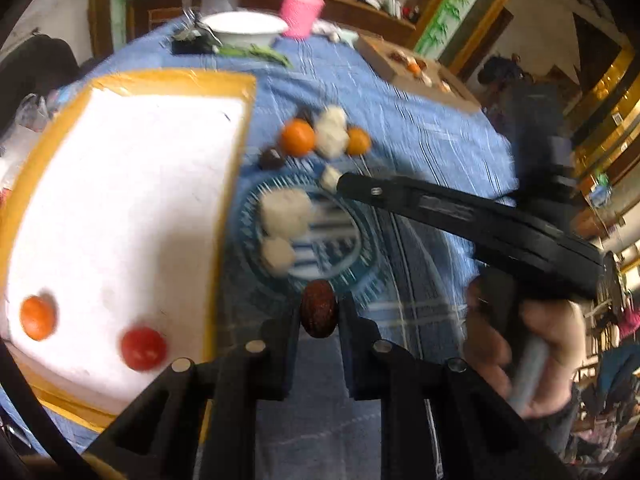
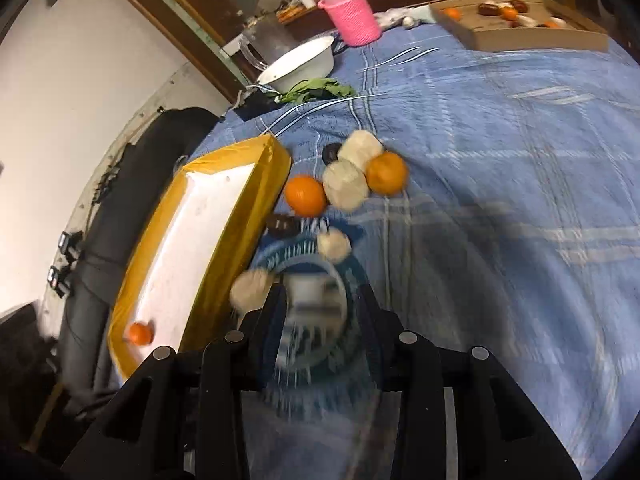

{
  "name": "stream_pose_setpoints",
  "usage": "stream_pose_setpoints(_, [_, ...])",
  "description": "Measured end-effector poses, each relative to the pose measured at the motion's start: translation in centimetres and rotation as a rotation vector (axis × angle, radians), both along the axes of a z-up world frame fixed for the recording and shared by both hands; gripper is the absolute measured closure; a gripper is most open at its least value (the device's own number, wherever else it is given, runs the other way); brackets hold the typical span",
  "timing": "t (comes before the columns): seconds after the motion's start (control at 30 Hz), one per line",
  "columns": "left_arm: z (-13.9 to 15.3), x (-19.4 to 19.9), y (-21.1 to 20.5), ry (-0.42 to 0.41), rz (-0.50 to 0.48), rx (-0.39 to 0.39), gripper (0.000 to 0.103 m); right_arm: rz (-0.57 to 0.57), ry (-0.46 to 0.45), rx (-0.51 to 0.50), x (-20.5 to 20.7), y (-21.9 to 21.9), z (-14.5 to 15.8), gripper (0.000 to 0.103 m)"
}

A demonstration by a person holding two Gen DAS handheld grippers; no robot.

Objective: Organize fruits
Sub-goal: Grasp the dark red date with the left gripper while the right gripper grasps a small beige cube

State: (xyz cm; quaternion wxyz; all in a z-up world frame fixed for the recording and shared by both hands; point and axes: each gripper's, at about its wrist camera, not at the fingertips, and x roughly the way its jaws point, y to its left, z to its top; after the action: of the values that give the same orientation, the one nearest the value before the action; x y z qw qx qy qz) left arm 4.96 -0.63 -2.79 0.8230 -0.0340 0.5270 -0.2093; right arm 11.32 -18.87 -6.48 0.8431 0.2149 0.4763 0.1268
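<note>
Left gripper (image 1: 319, 316) held a small, firm, wrinkled date (image 1: 317, 314) across its middle, right of tray (image 1: 168, 80). Right gripper (image 2: 320, 300) wide, empty.

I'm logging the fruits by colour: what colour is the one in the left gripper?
Dark reddish-brown; the fruit shows best in the left wrist view, between the left gripper's fingers.

Two wrist fisheyes, both low over the blue-clothed table (image 1: 420, 128)

The left view looks forward and down, close, with the yellow-rimmed tray (image 1: 120, 216) at its left. The right view faces the same way from further right, tray (image 2: 240, 216) at left. Both share the fruit cluster, white bowl (image 1: 244, 28) and pink basket (image 2: 352, 16) far off.
</note>
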Motion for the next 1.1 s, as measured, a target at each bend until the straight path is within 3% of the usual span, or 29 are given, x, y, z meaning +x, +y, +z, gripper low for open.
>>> stream_pose_setpoints(0.1, [0.7,0.8,0.8,-0.017,0.024,-0.007,0.082,-0.024,0.044,-0.013,2.7,0.2,-1.4,0.069])
stream_pose_setpoints(0.23, [0.8,1.4,1.3,-0.025,0.032,-0.011,0.082,-0.012,0.014,-0.088,3.2,1.2,-1.4,0.080])
stream_pose_setpoints(0.4, [0.6,2.1,1.2,-0.016,0.021,-0.024,0.082,-0.003,-0.015,-0.153,2.5,1.9,-1.3,0.082])
stream_pose_setpoints(0.77, [0.9,2.7,0.0,-0.015,-0.001,-0.029,0.082,-0.065,-0.027,-0.088,-3.4,0.9,0.6,0.082])
stream_pose_setpoints(1.1, [2.5,1.2,0.6,-0.058,0.029,-0.023,0.082,-0.078,-0.065,-0.082,-6.0,1.6,3.5,0.082])
